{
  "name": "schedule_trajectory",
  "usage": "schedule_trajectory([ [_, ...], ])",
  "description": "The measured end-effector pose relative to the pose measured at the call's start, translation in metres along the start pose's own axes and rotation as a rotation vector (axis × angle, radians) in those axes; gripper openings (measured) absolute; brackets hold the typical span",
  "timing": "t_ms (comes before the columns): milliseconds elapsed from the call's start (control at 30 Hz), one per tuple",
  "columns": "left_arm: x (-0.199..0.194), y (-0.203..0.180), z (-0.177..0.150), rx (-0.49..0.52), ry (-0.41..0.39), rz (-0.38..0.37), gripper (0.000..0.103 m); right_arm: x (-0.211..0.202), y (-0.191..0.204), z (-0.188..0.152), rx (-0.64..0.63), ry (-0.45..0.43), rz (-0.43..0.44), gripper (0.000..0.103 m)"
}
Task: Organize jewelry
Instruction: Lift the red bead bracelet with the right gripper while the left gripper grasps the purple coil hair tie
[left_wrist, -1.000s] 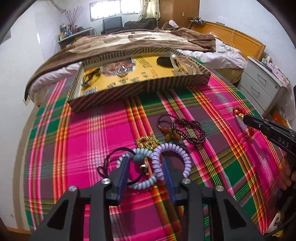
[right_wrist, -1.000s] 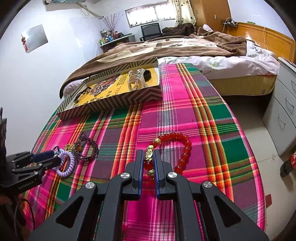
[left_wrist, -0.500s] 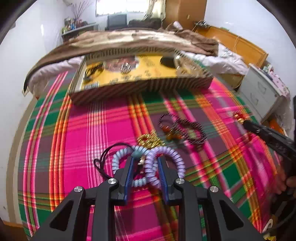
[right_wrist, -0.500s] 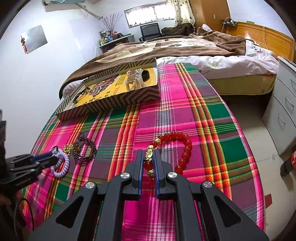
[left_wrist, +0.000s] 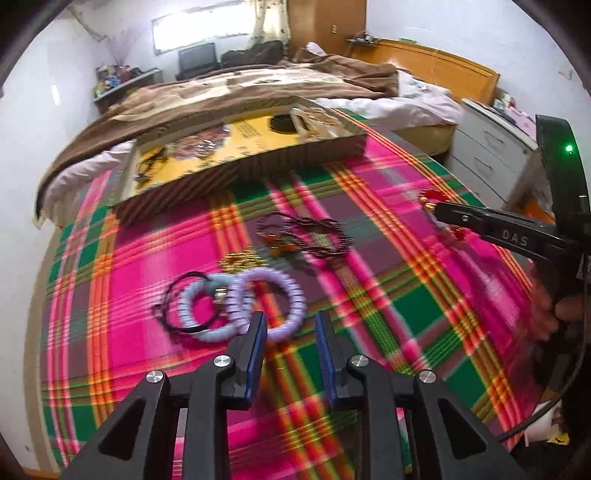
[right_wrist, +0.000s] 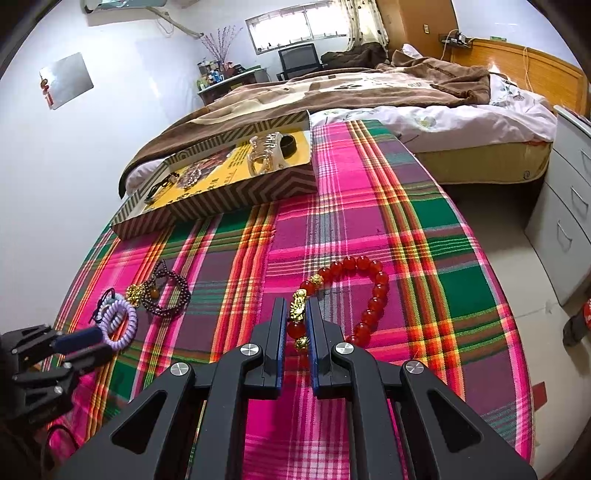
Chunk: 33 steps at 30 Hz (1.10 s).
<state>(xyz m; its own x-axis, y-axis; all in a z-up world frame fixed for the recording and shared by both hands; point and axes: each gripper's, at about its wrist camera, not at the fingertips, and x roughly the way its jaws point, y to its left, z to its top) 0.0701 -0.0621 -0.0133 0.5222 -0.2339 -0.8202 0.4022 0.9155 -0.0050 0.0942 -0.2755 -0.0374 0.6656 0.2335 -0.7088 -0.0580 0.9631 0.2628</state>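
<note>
Right gripper (right_wrist: 295, 325), lower centre, clamps the red bead bracelet (right_wrist: 369, 291). Left gripper (left_wrist: 290, 332) stands parted, seemingly empty, beside the blurred purple coil bracelet (left_wrist: 273, 302).

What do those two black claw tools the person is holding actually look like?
Both the left gripper and right gripper are matte black frames with silver screws and two fingers lined in blue. The right one's side reads "DAS", with a green light and black cable.

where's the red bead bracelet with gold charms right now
In the right wrist view, the red bead bracelet lies on the plaid cloth, its gold-charm end clamped in the right gripper.
</note>
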Motion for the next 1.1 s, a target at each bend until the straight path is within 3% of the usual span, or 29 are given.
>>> schedule_trajectory([
  [133,0.008,-0.014,0.005,0.068,0.014,-0.019,0.027,-0.002,-0.002,-0.002,0.001,0.004,0.0,0.01],
  [367,0.024,-0.014,0.011,0.053,0.049,0.001,0.03,-0.006,-0.004,-0.003,0.004,-0.003,0.005,0.01],
  [467,0.026,-0.01,0.013,0.021,0.05,-0.022,0.029,-0.007,-0.006,-0.002,0.009,-0.004,0.005,0.01],
  [533,0.027,-0.008,0.013,0.018,0.047,-0.016,0.024,-0.007,-0.006,-0.002,0.009,-0.004,0.005,0.01],
  [600,0.026,-0.008,0.013,0.016,0.047,-0.01,0.01,-0.007,-0.006,-0.002,0.007,-0.004,0.005,0.01],
  [700,0.026,-0.004,0.013,-0.002,0.043,-0.022,0.009,-0.008,-0.006,-0.001,0.006,-0.006,0.004,0.01],
  [1100,-0.007,0.003,0.033,-0.026,-0.069,-0.044,0.009,-0.029,0.001,0.017,-0.022,-0.063,-0.012,0.01],
])
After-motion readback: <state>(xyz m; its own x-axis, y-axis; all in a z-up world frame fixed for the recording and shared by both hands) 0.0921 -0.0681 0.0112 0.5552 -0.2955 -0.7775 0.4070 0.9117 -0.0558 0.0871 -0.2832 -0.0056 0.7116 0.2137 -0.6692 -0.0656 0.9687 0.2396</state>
